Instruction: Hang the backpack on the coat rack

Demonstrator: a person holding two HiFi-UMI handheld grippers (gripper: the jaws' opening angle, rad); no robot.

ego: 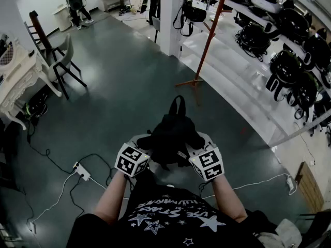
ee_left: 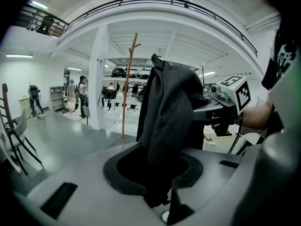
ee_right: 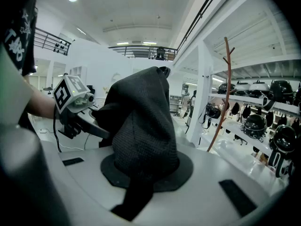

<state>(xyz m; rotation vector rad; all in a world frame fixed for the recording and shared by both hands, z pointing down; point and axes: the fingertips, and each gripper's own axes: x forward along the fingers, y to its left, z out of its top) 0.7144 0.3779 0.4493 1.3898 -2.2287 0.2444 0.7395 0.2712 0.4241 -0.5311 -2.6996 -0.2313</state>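
While the left hand-held gripper [ego: 148, 148] and the right hand-held gripper [ego: 193, 148] each pinch backpack [ego: 173, 133] fabric, it hangs between them above the floor [ego: 129, 87]. This looks like the carrying step. Next, approach the rack [ego: 207, 40], well ahead, and raise the loop [ego: 178, 103] onto a hook.

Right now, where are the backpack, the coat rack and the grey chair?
backpack [ego: 173, 133], head view, middle of its black body.
coat rack [ego: 209, 37], head view, on its slanting pole.
grey chair [ego: 65, 49], head view, on its backrest.
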